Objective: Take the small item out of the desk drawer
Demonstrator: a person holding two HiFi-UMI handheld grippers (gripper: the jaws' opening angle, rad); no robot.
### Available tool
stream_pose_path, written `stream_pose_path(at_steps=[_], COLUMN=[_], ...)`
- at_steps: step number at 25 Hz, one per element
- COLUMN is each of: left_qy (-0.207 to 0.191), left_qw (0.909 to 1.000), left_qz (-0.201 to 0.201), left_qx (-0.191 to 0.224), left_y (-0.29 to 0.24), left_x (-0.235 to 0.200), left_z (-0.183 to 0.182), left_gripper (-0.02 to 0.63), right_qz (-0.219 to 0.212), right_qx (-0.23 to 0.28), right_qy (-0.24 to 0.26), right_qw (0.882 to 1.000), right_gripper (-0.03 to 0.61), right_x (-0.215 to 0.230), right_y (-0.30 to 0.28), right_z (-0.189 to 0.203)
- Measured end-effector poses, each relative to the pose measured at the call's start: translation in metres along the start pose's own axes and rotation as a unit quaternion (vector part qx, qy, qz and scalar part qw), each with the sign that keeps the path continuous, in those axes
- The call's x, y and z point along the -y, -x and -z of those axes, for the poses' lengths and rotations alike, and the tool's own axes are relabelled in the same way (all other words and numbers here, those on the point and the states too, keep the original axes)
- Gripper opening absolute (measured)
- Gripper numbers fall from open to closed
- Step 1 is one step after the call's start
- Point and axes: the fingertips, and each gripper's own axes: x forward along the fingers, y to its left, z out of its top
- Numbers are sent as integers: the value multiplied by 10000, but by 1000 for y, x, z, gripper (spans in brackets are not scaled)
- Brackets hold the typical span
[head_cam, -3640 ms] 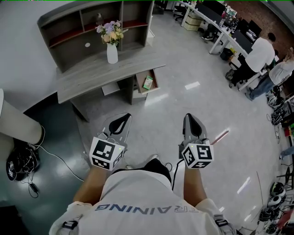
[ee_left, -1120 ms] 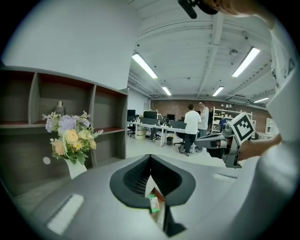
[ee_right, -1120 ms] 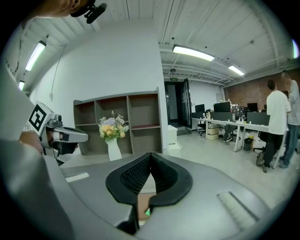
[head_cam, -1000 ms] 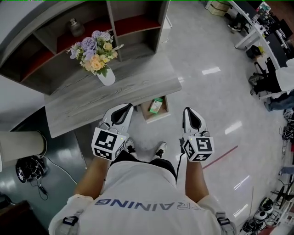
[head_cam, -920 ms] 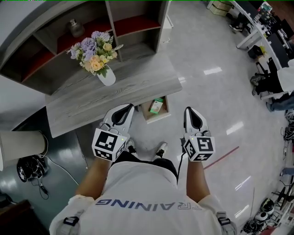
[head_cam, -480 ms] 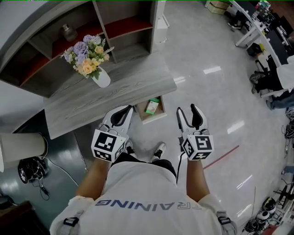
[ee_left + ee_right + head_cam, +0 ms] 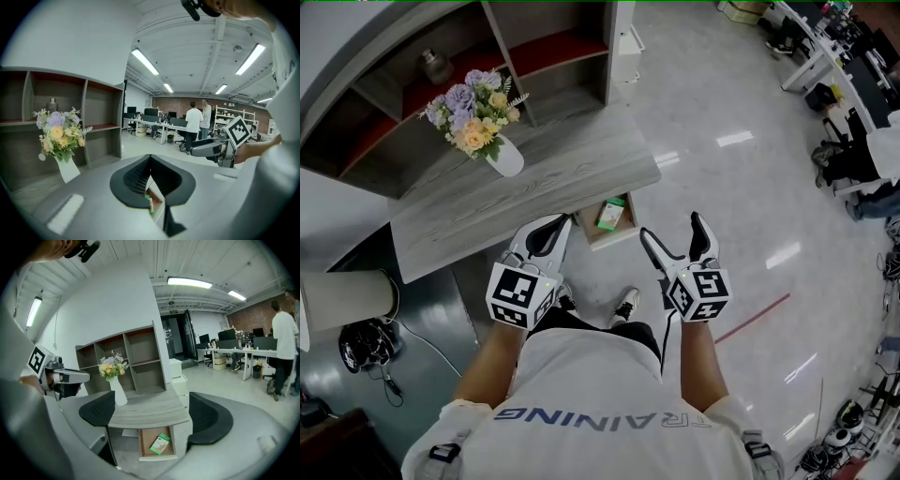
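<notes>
Right gripper view: right gripper [image 7: 673,228] jaws just opened wide, empty; left gripper [image 7: 553,225] prob. shut.

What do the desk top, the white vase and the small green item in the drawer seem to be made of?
Desk top: probably grey wood-grain laminate, matte, long pale streaks. Vase: likely ceramic, smooth even white. Green item: seems a flat printed cardboard packet, straight edges.

Open-plan office. Long rows of white desks [image 7: 234,351] with monitors [image 7: 151,112], and people [image 7: 193,123] standing by them. Strip lights [image 7: 190,282] on a bare ceiling, brick back wall [image 7: 257,315], glossy grey floor [image 7: 741,197]. Close by: grey desk [image 7: 534,192], shelf unit [image 7: 136,357], flower vase [image 7: 506,161].
</notes>
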Motion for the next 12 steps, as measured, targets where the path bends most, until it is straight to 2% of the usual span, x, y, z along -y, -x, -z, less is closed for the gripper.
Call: stream_pose_path(at_steps=[6,9,12], left_qy=[73,95,105], left_qw=[9996,9988,9982], left_qz=[-28,-6,35], left_qx=[-255,-472,-588], left_y=[-2,-3,-9], left_x=[-4,-3,0], left_z=[26,44,59], left_gripper=[-2,-2,-2], right_qz=[-90,21,50], right_qx=[-718,-1034,-1329], right_qy=[-844,-1006,-1127], right_qw=[9938,9895,9847], right_gripper=[506,455,453], right_x=[9,12,13], right_y=[-34,-56,-88], right_z=[75,123,168])
